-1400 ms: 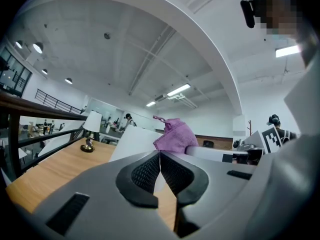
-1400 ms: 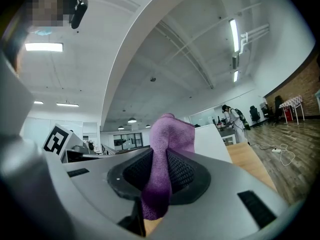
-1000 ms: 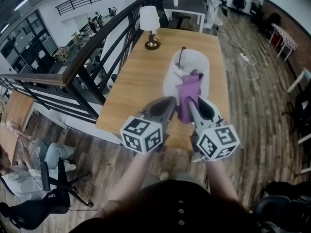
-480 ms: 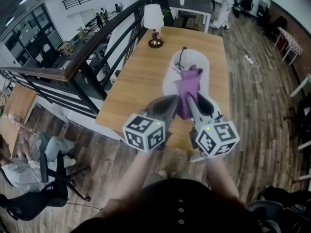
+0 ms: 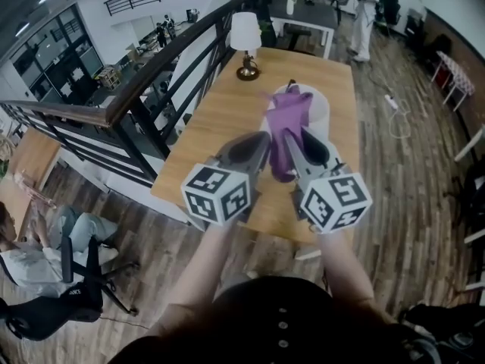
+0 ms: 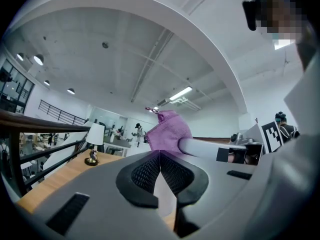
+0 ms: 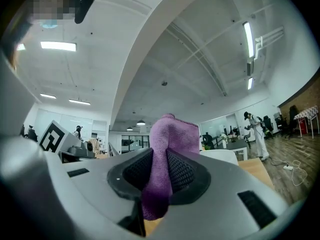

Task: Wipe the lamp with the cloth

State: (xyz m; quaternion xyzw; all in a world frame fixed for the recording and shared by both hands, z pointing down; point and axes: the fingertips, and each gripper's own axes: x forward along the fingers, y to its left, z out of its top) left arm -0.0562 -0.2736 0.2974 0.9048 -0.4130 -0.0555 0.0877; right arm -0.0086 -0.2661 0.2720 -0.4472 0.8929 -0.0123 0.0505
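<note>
Your right tool [image 7: 162,159] pinches the purple cloth [image 7: 172,134]. The two dark pads squeeze it from both sides. Part of the cloth sticks out past the tips and part hangs down under them.

Your left tool [image 6: 160,156] is pressed together at the tips, with nothing between its pads. In the left gripper view the cloth [image 6: 167,134] shows just past those tips, next to one long grey finger of the right tool.

From the head view, you hold the right tool [image 5: 292,139] and the left tool [image 5: 261,139] side by side in front of you, close to each other, both pointing away from you. Each one has a cube [image 5: 217,196] with black and white squares on it, near your hands.

The cloth [image 5: 288,120] is up in the air over the worktop [image 5: 220,120]. It hangs in front of a white tub [image 5: 322,111] that sits on the worktop, and it hides much of that tub.

The lamp [image 5: 245,40] stands upright at the far end of the worktop, on the left side, near the dark rail [image 5: 151,82]. It has a white shade and a round brown foot. It is well apart from the cloth, and neither tool touches it. You can see the lamp [image 6: 93,141] in the left gripper view too, small and far off to the left.

Down on the lower floor to your left, a person [image 5: 30,268] sits by a black chair [image 5: 72,309].
</note>
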